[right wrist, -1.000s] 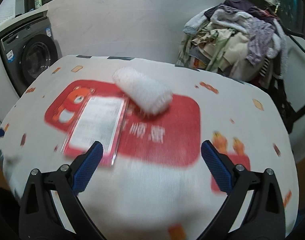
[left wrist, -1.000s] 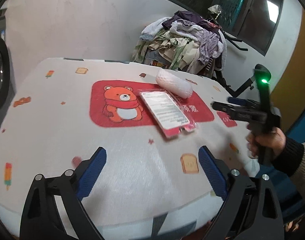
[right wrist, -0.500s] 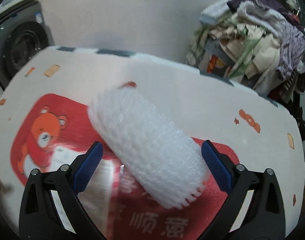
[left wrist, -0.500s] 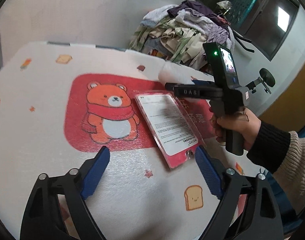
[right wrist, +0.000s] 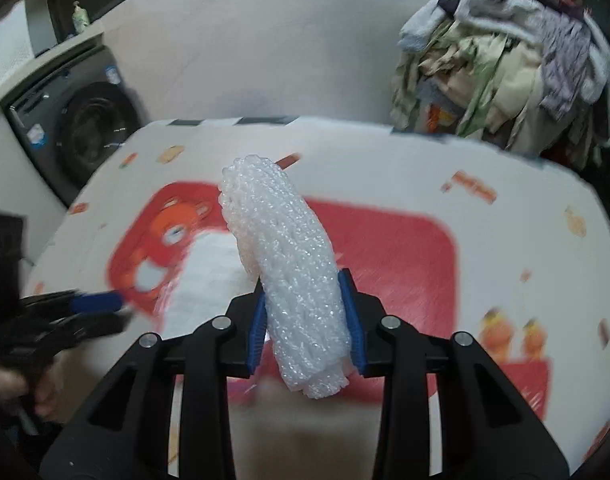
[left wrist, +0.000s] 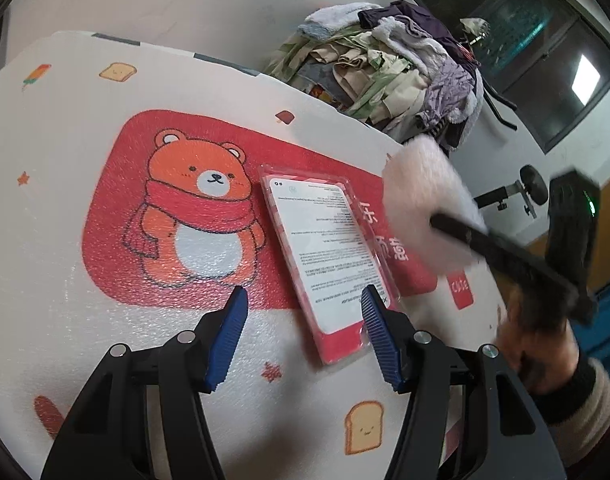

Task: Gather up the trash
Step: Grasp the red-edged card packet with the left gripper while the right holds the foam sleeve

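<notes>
A flat red-and-white plastic package [left wrist: 325,248] lies on the table beside the printed bear. My left gripper [left wrist: 305,334] hovers low over the package's near end. Its jaws are closing; the right pad sits at the package's edge, while the left pad stands clear of it. A white bubble-wrap roll [right wrist: 289,272] is pinched between the blue pads of my right gripper [right wrist: 305,320], whose jaws are still closing. In the left wrist view the roll [left wrist: 429,208] hangs blurred above the table's right side.
A white foam mat with a red bear print [left wrist: 193,216] covers the table [right wrist: 525,216]. A heap of clothes [left wrist: 393,64] stands behind the far edge. A washing machine [right wrist: 85,132] is at the left. A person's hand [left wrist: 537,340] holds the right gripper.
My right gripper has shut on the bubble-wrap roll and lifted it off the mat. My left gripper has moved in over the red package and its jaws have narrowed.
</notes>
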`<state>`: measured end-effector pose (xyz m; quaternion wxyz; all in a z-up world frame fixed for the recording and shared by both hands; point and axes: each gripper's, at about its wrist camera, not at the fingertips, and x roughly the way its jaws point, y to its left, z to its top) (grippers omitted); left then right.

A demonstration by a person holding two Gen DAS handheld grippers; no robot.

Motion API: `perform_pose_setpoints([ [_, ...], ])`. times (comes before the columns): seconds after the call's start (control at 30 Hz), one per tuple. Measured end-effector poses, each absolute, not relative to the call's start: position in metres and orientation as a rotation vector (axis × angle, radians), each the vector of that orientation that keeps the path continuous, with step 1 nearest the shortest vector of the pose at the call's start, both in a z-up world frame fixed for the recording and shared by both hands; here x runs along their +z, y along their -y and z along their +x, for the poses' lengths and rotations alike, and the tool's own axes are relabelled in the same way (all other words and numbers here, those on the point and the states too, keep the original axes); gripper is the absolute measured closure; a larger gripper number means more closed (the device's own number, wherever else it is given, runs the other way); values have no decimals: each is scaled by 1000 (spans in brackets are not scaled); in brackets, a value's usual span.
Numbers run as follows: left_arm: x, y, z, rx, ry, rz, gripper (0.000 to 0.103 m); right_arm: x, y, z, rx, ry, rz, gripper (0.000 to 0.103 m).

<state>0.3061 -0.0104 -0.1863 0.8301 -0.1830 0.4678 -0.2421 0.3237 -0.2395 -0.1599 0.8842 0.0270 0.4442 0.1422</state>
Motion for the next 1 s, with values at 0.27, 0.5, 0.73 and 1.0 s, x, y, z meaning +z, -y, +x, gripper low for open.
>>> perform_pose_setpoints([
  [0.27, -200, 21, 322, -518, -1033, -495, 47, -189, 244, 328, 256, -1008, 194, 68],
  [0.5, -227, 14, 349, -517, -1049, -721, 66, -196, 248, 325, 252, -1006, 225, 68],
  [0.73, -233, 15, 363, -497, -1061, -771, 83, -200, 252, 323, 240, -995, 256, 68],
  [1.0, -178, 26, 340, -544, -967, -482, 88, -179, 265, 300, 210, -944, 350, 68],
])
